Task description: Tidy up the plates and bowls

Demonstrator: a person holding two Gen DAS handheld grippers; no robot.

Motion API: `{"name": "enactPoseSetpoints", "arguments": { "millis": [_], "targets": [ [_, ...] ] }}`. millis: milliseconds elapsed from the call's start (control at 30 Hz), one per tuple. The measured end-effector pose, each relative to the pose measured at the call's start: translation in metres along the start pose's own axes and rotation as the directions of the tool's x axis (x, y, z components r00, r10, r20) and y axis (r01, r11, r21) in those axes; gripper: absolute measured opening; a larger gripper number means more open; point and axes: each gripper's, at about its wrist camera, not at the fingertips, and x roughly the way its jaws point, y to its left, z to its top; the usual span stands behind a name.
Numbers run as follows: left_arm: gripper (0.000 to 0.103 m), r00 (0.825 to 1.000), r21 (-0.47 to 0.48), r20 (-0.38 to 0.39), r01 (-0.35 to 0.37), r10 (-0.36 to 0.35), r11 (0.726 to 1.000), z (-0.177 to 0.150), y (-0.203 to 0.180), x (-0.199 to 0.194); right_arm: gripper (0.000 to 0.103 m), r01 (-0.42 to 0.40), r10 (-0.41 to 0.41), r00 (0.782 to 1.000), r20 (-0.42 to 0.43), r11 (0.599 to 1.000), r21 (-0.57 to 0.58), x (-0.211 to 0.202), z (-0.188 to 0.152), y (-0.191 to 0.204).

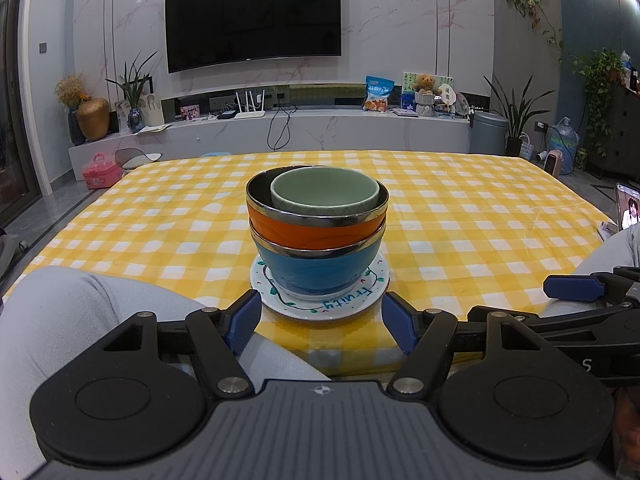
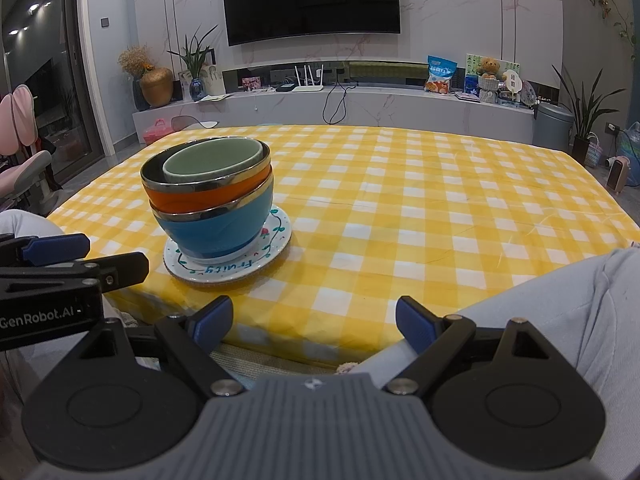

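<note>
A yellow-and-white checked cloth (image 1: 460, 216) covers the table (image 2: 400, 208), which stands in a living room before a marble wall with a dark television (image 1: 254, 16) mounted above a long low shelf (image 1: 320, 120) bearing a white router (image 1: 250, 106), a teddy bear (image 1: 425, 83), a blue snack bag (image 1: 378, 94) and potted plants. Near the table's front edge sits a white plate (image 1: 320, 308), and on it a nested stack: a blue bowl (image 1: 316, 272) at the bottom, an orange bowl (image 1: 316, 228) inside it, and a pale green bowl (image 1: 324, 192) on top. The left claw (image 1: 320, 320) hangs just short of the plate, its blue pads spread apart and holding nothing, the stack straight ahead between them. The right claw (image 2: 314, 322) is likewise spread and empty, with the stack ahead and to its left. The plate reads "Fruity" in blue; the left claw's body, seen from the right wrist, reads "GenRobot.AI".
</note>
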Motion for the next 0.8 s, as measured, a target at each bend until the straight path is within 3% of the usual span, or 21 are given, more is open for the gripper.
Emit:
{"name": "enactPoseSetpoints", "arguments": {
  "millis": [800],
  "targets": [
    [0.080,1.000,-0.003,0.004,0.002,-0.002,1.000,0.0005,0.0003,-0.0011,0.088,0.005,-0.005,1.000,-0.003,1.000,-0.011,0.0004,0.0000,0.0017]
  ]
}}
